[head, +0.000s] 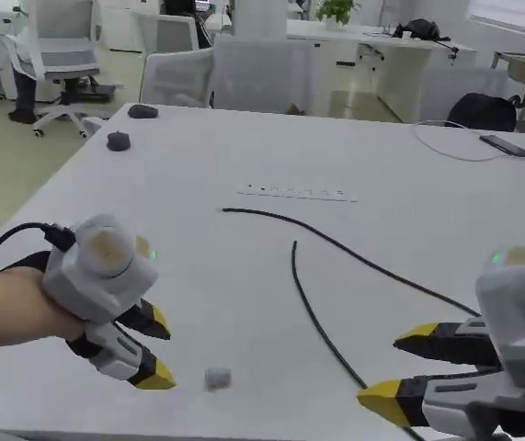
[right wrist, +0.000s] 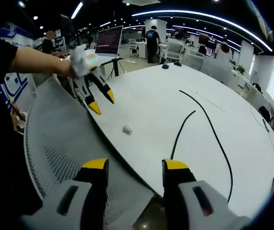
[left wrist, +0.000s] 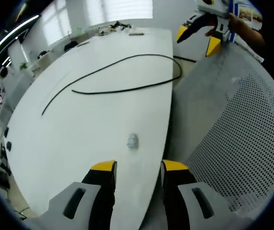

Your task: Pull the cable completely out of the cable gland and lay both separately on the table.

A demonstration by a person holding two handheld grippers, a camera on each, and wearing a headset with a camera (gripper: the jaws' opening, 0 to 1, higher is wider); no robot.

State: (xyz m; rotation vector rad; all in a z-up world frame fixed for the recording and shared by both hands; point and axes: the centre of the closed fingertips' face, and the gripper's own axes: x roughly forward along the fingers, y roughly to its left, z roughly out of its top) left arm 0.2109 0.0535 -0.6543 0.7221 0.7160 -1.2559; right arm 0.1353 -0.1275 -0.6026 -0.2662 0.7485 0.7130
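White office table (head: 244,138), black cable (head: 292,262) apart from small grey gland (head: 217,377)

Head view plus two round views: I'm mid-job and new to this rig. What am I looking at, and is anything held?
No robot: a person holds a two-jaw gripper in each hand. The head view comes from a headset camera, looking down at the white table. Each round view comes from a camera on one gripper, looking along its yellow-tipped jaws. The left gripper and right gripper are both open and hold nothing. On the table lie a black cable and, apart from it, the small grey cable gland, just ahead of the left gripper.
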